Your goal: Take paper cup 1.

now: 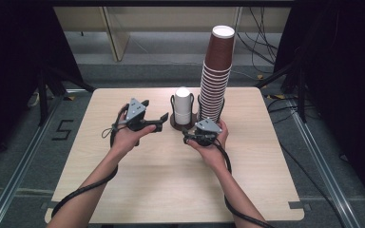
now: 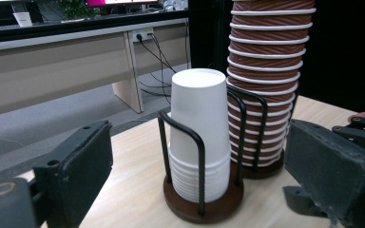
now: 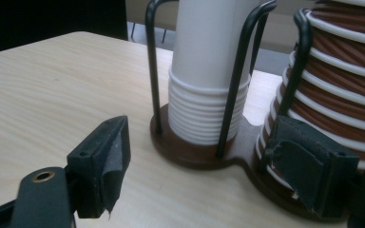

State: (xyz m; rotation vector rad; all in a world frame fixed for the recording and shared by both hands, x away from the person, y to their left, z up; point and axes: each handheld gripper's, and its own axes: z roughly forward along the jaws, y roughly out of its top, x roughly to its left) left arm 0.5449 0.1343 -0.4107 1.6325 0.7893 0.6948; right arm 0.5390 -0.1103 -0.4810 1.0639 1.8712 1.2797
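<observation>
A short stack of upside-down white paper cups (image 1: 182, 105) (image 2: 200, 137) (image 3: 208, 71) stands in a black wire rack on a brown base (image 1: 177, 126) (image 2: 218, 209) (image 3: 190, 159). Beside it, a tall stack of brown ribbed cups (image 1: 215, 76) (image 2: 265, 80) (image 3: 347, 80) fills the second rack. My left gripper (image 1: 161, 122) (image 2: 202, 142) is held just left of the white stack, open, jaws pointing at it and nothing between them. My right gripper (image 1: 188, 134) (image 3: 209, 147) sits low in front of the base, open, its right jaw close to the bottom brown cups.
The racks stand at the back middle of a light wooden table (image 1: 171, 180). A person's forearms come in from the near edge. Beyond the table are a grey floor, a desk (image 2: 52, 52) and cables. A cable (image 1: 83, 192) trails from the left gripper.
</observation>
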